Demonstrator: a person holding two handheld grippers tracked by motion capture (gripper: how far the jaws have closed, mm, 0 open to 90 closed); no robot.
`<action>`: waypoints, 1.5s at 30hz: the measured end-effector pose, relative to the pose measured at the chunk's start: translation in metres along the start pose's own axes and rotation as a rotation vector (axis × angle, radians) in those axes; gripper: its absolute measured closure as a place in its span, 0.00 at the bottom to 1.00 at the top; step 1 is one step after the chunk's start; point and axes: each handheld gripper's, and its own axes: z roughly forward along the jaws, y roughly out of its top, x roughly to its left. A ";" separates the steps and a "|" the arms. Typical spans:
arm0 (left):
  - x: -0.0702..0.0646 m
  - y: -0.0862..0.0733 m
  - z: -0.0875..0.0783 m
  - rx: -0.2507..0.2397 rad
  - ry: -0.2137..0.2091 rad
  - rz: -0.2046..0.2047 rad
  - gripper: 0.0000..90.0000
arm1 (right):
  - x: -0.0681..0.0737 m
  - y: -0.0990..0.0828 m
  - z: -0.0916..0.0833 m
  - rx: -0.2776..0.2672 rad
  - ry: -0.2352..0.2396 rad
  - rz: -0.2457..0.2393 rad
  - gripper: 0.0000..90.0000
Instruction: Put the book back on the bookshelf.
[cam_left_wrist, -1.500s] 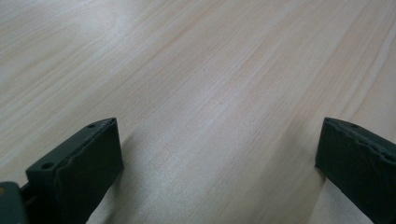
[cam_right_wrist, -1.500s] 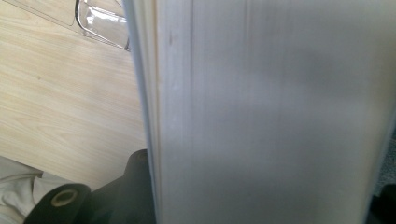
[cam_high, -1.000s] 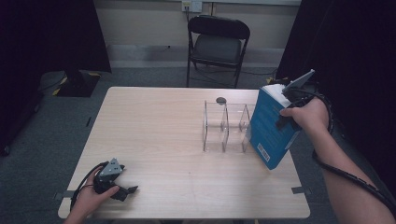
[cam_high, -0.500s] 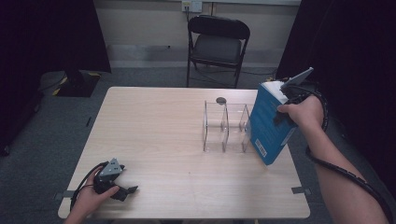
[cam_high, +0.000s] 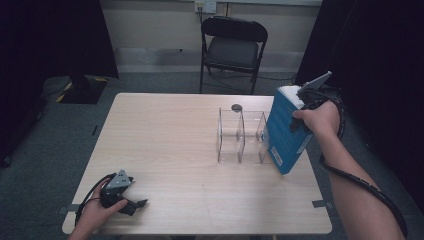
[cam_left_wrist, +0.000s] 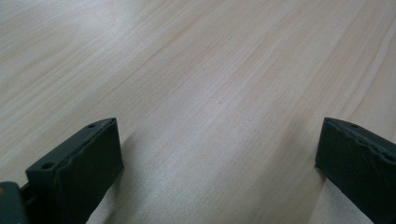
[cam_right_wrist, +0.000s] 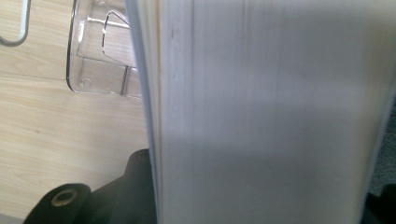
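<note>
I grip the blue book in my right gripper by the table's right edge, beside the clear rack; next I must slot it upright. My left gripper rests open.

Recording studio or lab, black curtains, lone wooden table, folding chair, grey carpet

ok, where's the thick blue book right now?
High view: thick blue book in the right gripper, tilted at the table's right edge, beside the clear acrylic divider rack.
</note>
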 end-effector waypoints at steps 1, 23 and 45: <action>0.000 0.000 0.000 0.000 0.000 -0.001 0.00 | 0.001 0.001 0.001 -0.002 -0.006 0.002 0.68; 0.001 0.000 -0.001 0.003 0.002 0.017 0.00 | 0.004 0.014 0.018 -0.022 -0.006 0.032 0.68; 0.001 0.000 -0.001 0.004 0.001 0.016 0.00 | 0.009 0.009 0.026 -0.056 -0.006 0.051 0.68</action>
